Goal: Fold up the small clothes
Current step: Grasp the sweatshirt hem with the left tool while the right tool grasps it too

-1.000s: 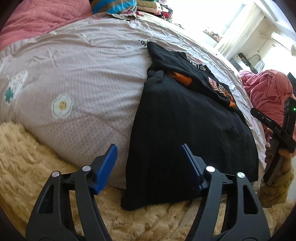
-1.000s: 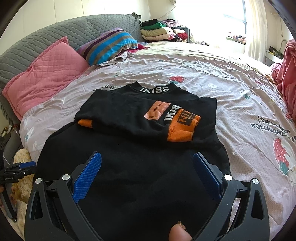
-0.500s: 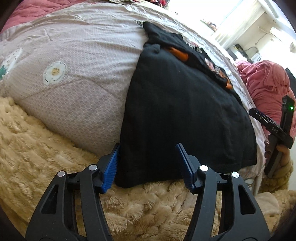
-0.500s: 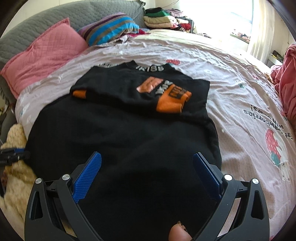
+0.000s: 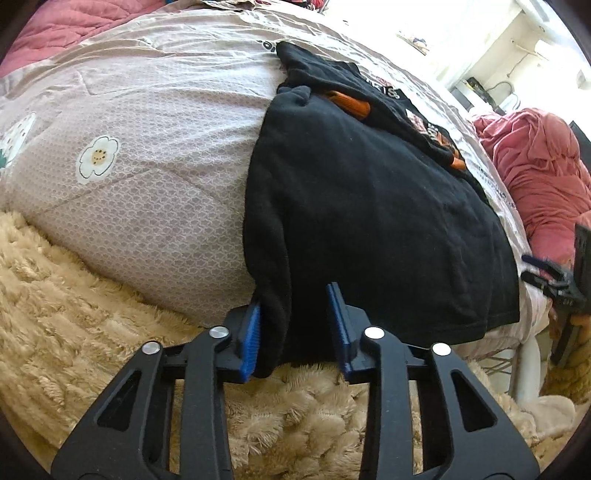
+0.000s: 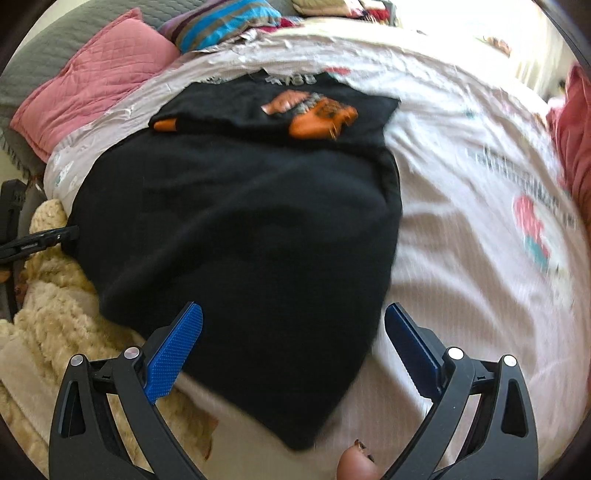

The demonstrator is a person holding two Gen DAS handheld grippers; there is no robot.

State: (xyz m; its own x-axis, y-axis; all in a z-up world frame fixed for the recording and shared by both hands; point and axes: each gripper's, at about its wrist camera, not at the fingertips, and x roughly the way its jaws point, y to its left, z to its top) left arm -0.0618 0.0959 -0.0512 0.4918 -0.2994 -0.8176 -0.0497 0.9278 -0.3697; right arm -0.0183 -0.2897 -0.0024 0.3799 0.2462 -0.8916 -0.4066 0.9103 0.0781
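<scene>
A black top with orange cuffs and a printed patch (image 5: 369,192) lies flat on the bed, its hem hanging over the near edge. It also shows in the right wrist view (image 6: 240,229). My left gripper (image 5: 293,328) is partly closed around the hem's left corner, which sits between its blue pads, with a gap still left on the right pad's side. My right gripper (image 6: 293,354) is wide open just above the hem's right corner, with the cloth between and below its pads. The right wrist view is blurred.
The pale printed bedsheet (image 5: 147,129) covers the bed. A fluffy beige blanket (image 5: 74,295) lies below the near edge. Pink pillow (image 6: 92,81) and striped pillow (image 6: 221,22) sit at the headboard. A pink cloth heap (image 5: 535,177) lies on the right.
My left gripper has moved in onto the hem's left corner and narrowed around it. My right gripper has dropped lower toward the hem's right corner and stays open.
</scene>
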